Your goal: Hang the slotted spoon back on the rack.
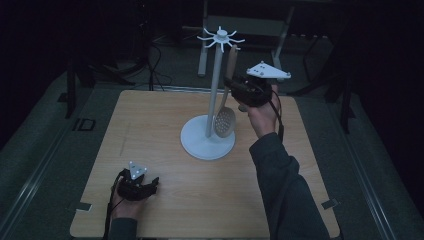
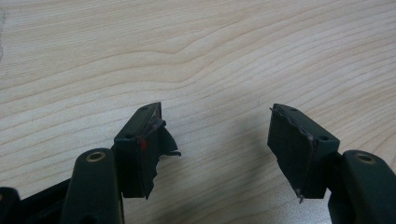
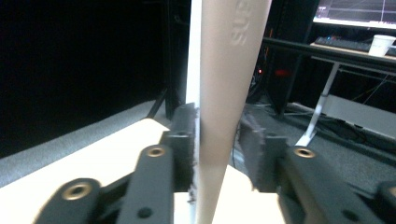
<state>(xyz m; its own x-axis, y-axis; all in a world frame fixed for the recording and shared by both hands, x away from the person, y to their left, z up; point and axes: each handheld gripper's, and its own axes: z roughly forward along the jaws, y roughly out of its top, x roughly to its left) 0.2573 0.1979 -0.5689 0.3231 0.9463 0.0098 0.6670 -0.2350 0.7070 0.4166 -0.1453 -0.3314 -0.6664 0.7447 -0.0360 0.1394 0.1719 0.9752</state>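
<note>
- Nearest my high camera, my left gripper point(image 1: 136, 184) rests on the wooden table point(image 1: 165, 210) near its front edge, tongs spread wide over bare wood, holding nothing
- My right gripper point(image 1: 239, 86) is raised beside the white rack point(image 1: 212, 90), tongs around the slotted spoon's point(image 1: 225, 120) flat handle; one pad touches, the other looks slightly apart, so I cannot tell whether it is pinched
- Spoon hangs upright, its perforated bowl low beside the pole, just above the base
- I judge it light, stiff, smooth, likely slippery; take the handle across its flat faces, mid-length
</note>
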